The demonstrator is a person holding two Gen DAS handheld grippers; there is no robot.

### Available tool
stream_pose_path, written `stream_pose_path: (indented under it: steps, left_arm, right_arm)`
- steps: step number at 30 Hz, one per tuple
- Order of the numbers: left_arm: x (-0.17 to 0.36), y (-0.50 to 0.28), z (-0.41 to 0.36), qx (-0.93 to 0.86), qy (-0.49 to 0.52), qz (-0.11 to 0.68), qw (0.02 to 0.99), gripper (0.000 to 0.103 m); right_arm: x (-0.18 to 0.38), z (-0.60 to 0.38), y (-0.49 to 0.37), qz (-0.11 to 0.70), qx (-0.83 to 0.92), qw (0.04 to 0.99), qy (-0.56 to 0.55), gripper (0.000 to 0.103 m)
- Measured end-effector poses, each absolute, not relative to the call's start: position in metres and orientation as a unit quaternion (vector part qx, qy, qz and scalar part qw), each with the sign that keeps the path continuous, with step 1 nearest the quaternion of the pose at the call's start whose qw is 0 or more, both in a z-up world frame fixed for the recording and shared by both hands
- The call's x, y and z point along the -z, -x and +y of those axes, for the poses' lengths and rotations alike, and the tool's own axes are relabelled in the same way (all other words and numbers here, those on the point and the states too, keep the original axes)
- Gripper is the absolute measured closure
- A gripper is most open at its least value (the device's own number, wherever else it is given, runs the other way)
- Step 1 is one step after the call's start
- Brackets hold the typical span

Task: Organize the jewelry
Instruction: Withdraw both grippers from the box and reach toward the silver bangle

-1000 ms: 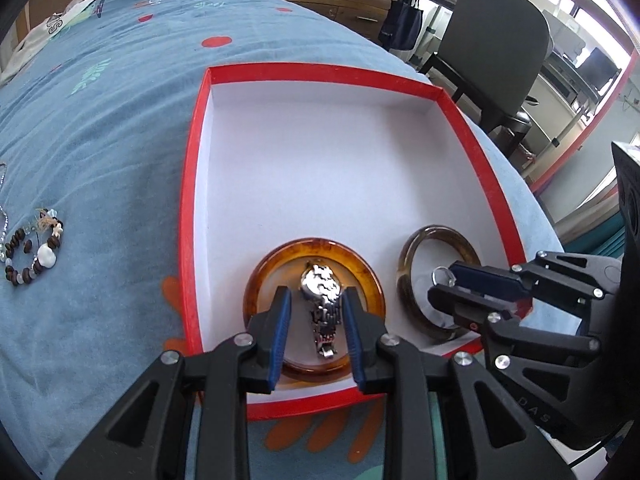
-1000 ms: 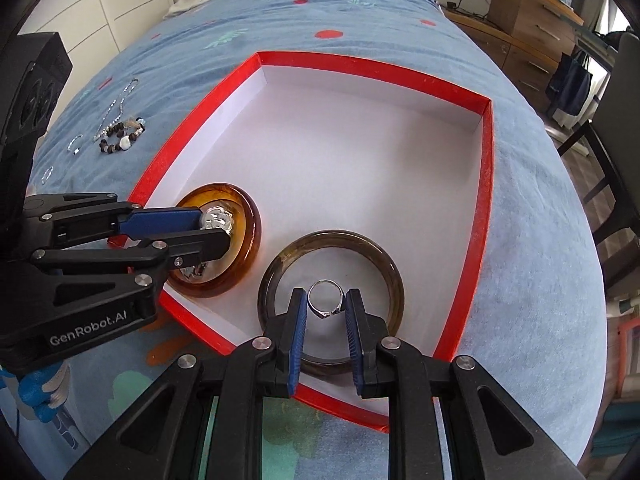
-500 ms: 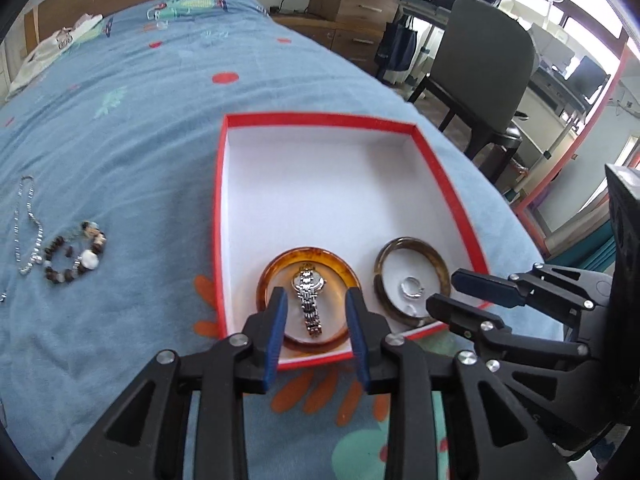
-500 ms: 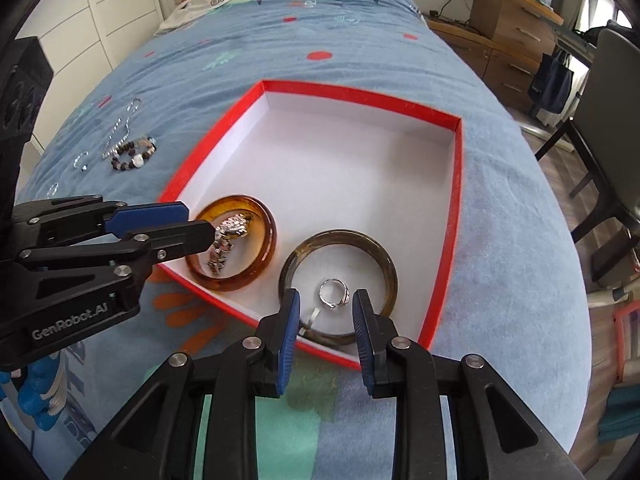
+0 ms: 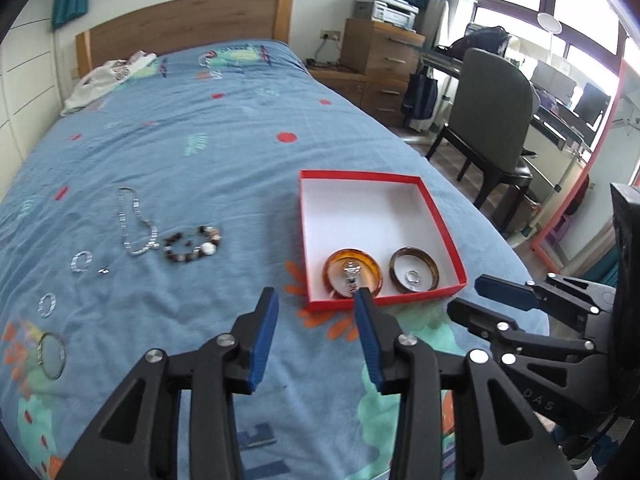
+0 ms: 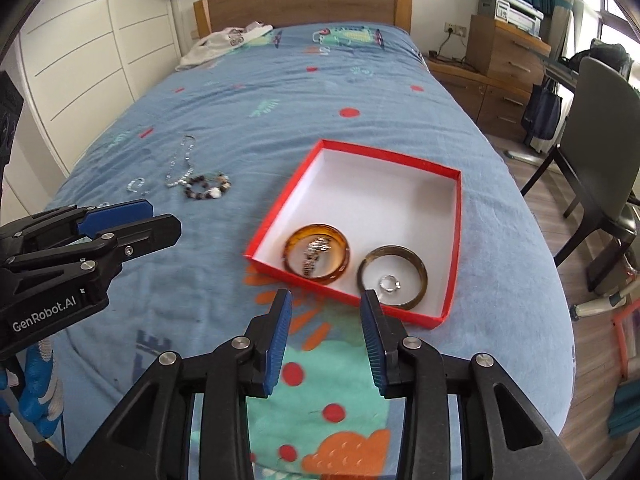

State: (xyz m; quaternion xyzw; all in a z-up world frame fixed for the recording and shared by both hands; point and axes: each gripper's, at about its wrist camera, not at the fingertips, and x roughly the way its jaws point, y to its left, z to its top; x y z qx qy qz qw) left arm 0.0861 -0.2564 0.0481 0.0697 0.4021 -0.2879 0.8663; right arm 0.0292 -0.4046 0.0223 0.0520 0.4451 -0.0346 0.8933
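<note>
A red-rimmed white box (image 5: 442, 236) (image 6: 272, 206) lies on the blue bedspread. In it an amber bangle (image 5: 375, 276) (image 6: 343, 248) rings a silver watch (image 5: 351, 274) (image 6: 316, 250), and a brown bangle (image 5: 432, 270) (image 6: 420, 270) rings a silver ring (image 5: 413, 278) (image 6: 389, 283). My left gripper (image 5: 316, 304) and right gripper (image 6: 326, 298) are both open and empty, held above the bedspread short of the box. A beaded bracelet (image 5: 192, 246) (image 6: 208, 190), a silver chain (image 5: 134, 222) (image 6: 180, 164) and small rings (image 5: 82, 260) lie on the bedspread to the left.
A thin hoop (image 5: 51, 354) lies at the near left of the bed. A dark chair (image 5: 496, 120) (image 6: 596, 140) stands right of the bed, with wooden drawers (image 5: 380, 68) behind. White cloth (image 6: 224, 42) lies near the headboard.
Both grippers opened, leaving the watch and the ring in the box, then pulled back and up away from the box. The loose jewelry at left came into view.
</note>
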Motion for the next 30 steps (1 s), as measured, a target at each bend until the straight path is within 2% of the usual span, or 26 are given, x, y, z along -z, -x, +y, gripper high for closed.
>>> stream_pose_path:
  steps: [17, 21, 30]
  left_arm:
    - [-0.092, -0.007, -0.159, 0.209, -0.076, 0.341, 0.914, 0.064]
    - [-0.099, 0.002, -0.139, 0.197, -0.065, 0.332, 0.92, 0.06]
    - [-0.104, 0.009, -0.099, 0.17, -0.042, 0.321, 0.931, 0.059]
  right_arm:
    - [-0.065, -0.321, 0.021, 0.395, -0.018, 0.918, -0.028, 0.062]
    - [-0.072, -0.307, 0.028, 0.389, -0.026, 0.921, -0.019, 0.062]
    - [-0.087, -0.276, 0.034, 0.378, -0.043, 0.925, 0.005, 0.062]
